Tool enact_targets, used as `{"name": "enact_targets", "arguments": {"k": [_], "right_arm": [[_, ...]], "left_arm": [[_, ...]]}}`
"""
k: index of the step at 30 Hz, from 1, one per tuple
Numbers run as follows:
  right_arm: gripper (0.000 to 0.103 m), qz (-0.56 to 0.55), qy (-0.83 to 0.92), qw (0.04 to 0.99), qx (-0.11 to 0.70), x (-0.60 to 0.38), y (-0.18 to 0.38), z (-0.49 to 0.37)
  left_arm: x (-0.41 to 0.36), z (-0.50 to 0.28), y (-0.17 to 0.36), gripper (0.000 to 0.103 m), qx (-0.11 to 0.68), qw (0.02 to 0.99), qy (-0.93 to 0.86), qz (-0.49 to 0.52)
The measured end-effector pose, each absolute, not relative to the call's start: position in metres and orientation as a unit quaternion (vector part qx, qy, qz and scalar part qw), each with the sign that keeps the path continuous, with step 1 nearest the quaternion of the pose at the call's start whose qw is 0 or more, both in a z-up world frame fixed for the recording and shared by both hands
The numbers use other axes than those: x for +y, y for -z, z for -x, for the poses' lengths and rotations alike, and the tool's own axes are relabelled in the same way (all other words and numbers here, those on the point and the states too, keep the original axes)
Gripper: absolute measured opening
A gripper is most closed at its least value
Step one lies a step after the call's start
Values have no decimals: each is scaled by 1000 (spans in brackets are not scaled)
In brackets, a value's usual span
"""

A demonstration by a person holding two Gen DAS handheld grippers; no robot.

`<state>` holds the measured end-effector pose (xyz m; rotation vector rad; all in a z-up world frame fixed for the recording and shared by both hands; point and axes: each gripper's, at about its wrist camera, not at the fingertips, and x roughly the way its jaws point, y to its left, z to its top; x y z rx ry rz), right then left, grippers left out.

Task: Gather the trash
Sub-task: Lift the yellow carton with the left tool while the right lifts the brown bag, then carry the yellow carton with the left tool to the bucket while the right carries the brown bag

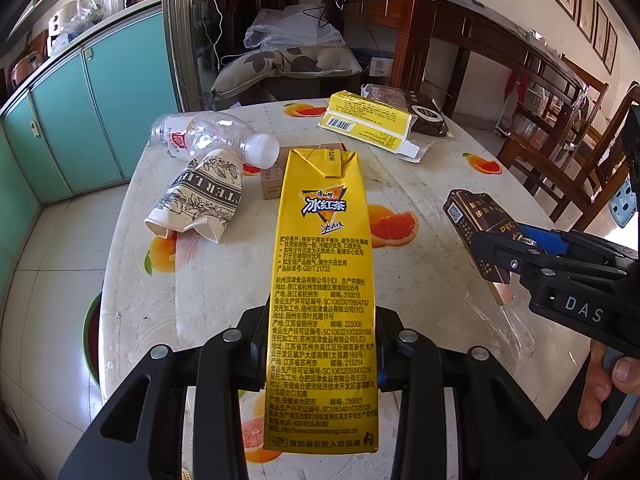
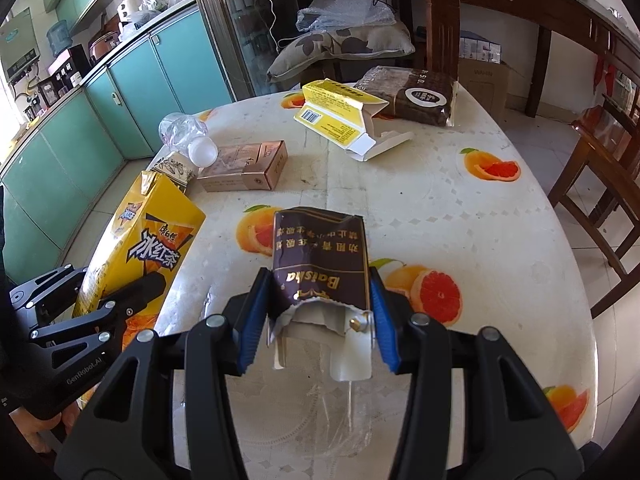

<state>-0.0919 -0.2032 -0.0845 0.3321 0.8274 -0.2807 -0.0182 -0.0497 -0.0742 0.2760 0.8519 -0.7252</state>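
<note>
The left gripper [image 1: 320, 340] is closed to the width of a tall yellow iced-tea carton [image 1: 324, 288], its 2 fingers pinching the narrow sides low on the body, so most of the carton reaches forward beyond the grip. The right gripper [image 2: 318, 320] is closed about as far on a dark brown cigarette pack [image 2: 320, 260], blue pads against both edges, with the torn open end and a loose white flap hanging toward the camera. Both items appear lifted above the round table [image 2: 440, 208].

The likeliest trouble is the carton: held near 1 end, it could swing or slip between the fingers if moved fast, since its glossy sides offer little friction. The soft, already crumpled pack could collapse further under the squeeze and slide out, or shed its loose flap.

Beyond the tools, more trash lies on the table: at far left a clear plastic bottle [image 1: 208, 138] with a white cap, touching a crushed paper cup [image 1: 200, 200] just nearer; a tan cigarette box [image 2: 244, 166] beside them; at the far side an opened yellow box [image 2: 340, 116] resting against a dark brown wrapped pack [image 2: 416, 98]. A green bin rim [image 1: 90, 328] shows below the table's near left edge, a probable destination.
</note>
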Motion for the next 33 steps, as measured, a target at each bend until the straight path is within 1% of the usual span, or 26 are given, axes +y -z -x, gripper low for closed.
{"name": "enact_targets", "arguments": {"k": [10,18,33], "right_arm": [[46,-141,125,900,393,-183,74,81],[46,-124,120,901,398,-164,71,67],[46,-97,92,911,389,-108,57,31]], "left_arm": [[-29,9,66,34,397,845,338,-113],[-16,-1,65,34,396,844,341,-120],[40,-49,60,34,390,859,312,-116]]}}
